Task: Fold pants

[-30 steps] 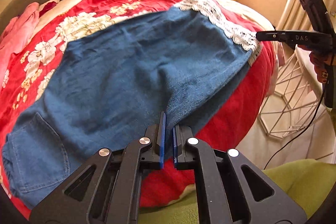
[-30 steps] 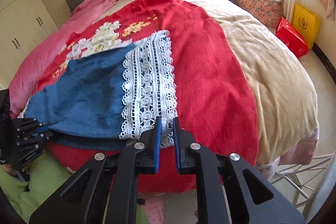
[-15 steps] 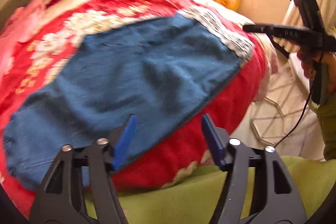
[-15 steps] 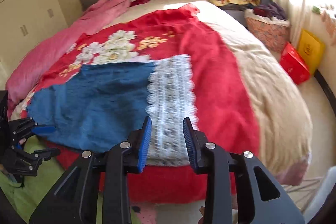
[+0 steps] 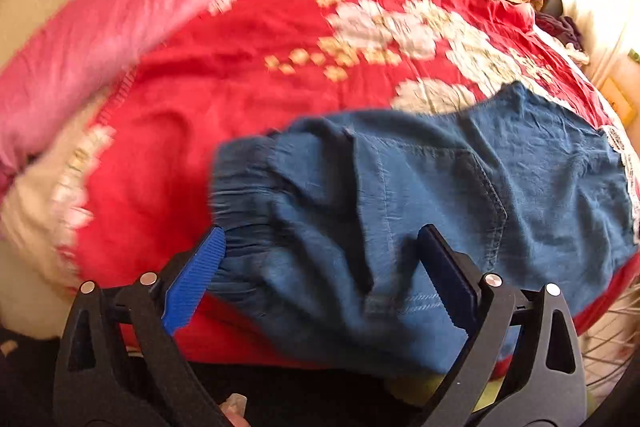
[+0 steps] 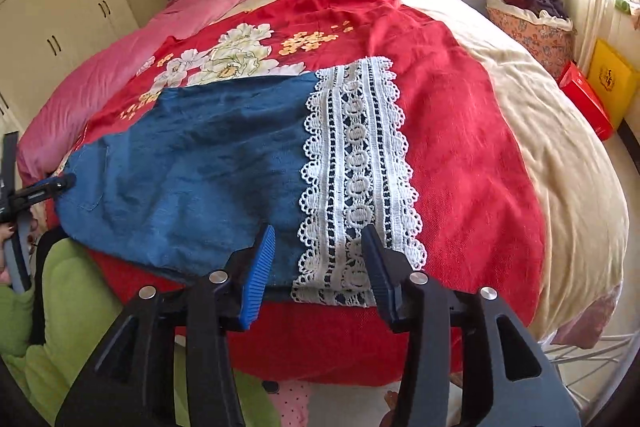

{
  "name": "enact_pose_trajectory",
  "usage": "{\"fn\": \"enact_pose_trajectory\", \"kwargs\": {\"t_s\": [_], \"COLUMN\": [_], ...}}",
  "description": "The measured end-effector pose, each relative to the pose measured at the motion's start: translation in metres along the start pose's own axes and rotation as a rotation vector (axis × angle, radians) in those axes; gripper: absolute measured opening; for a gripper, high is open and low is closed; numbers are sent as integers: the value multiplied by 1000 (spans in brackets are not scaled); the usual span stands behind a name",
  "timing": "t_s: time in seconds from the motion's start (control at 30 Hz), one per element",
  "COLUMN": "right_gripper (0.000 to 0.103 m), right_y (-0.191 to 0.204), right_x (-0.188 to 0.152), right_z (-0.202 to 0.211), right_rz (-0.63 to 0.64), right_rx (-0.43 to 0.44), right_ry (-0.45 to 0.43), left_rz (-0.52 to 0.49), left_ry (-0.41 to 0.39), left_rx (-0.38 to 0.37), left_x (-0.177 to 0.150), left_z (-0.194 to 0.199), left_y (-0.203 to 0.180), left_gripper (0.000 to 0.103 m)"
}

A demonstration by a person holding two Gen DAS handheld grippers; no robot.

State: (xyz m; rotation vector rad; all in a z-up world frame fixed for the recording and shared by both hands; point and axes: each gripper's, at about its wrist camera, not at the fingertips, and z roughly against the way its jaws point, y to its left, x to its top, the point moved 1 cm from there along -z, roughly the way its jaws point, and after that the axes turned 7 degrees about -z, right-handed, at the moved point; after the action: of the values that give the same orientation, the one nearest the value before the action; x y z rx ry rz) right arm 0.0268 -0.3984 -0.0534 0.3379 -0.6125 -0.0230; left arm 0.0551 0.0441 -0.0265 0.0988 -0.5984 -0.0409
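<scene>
Blue pants (image 6: pixel 192 163) lay at the bed's (image 6: pixel 560 155) near edge; left gripper (image 5: pixel 320 259) and right gripper (image 6: pixel 320 251) jaws both released.

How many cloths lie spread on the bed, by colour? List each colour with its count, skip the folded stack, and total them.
Blue: 1, the pants
Red: 1, the floral spread
Pink: 1, the blanket
Cream: 1, the cover
Total: 4
</scene>
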Motion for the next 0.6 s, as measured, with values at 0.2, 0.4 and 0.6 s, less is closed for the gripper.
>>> {"fn": "enact_pose_trajectory", "kwargs": {"t_s": [0.2,0.4,0.6], "right_gripper": [44,44,44], "right_y": [-3,-6,3], "right_x": [-5,-10,3], "right_z": [2,5,18], "right_rz": [-9,-26,-4], "right_rx": [15,34,58], "right_ry": [19,13,-37], "left_rz": [-26,38,-13], "left_ry": [-96,-51,-74], "left_rx": [78,35,-13], "left_x": [22,18,14], "left_z": [14,2,20], "left_y": [8,30,15], "left_gripper": [0,0,67]}}
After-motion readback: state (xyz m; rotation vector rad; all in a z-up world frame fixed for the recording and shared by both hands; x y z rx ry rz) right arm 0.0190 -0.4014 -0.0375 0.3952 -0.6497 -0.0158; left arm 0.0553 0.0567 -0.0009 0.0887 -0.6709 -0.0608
